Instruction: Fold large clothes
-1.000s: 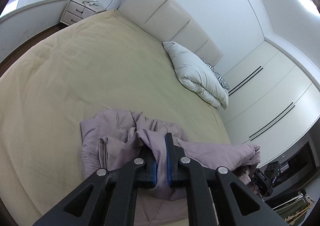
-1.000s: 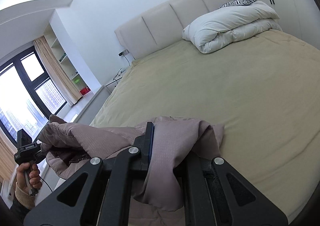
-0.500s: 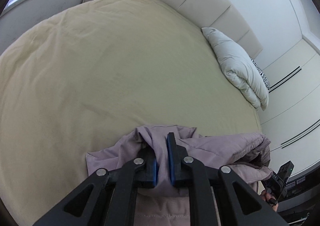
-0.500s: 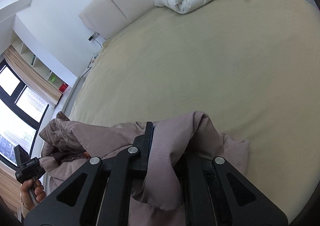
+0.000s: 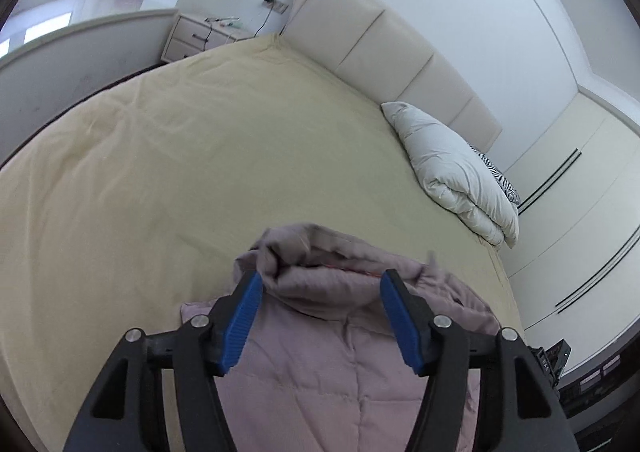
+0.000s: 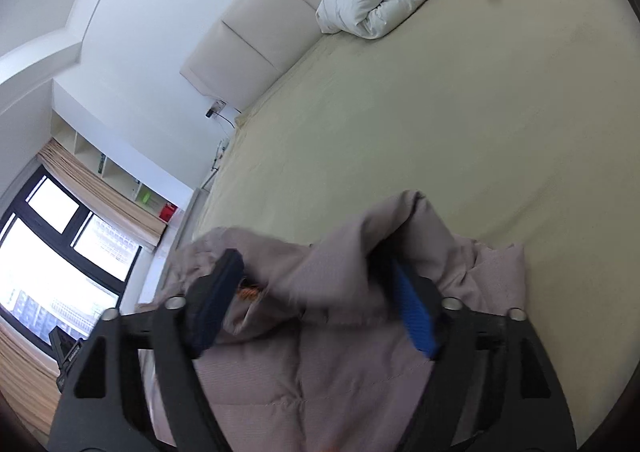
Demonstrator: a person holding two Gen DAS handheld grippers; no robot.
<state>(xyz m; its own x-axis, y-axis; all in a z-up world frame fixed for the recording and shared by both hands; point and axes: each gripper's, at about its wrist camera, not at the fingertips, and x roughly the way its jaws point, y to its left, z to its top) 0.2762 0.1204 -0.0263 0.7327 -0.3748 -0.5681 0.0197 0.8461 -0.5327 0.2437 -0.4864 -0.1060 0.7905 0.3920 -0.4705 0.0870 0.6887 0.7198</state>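
The left hand-held gripper [image 5: 320,292] stands spread wide, its blue-padded fingers [image 5: 242,316] on either side of a bunched fold of the mauve quilted padded jacket [image 5: 344,356] without pinching it. The right hand-held gripper [image 6: 316,292] is likewise wide apart, the jacket [image 6: 332,336] draped between and over its fingers, somewhat blurred. The jacket lies crumpled at the near edge of the bed with a pale yellow sheet [image 5: 168,172]. Well apart, by the cream padded headboard [image 5: 384,52], rests a folded white duvet [image 5: 456,168]. A white bedside drawer unit [image 5: 196,36] stands beside the bed.
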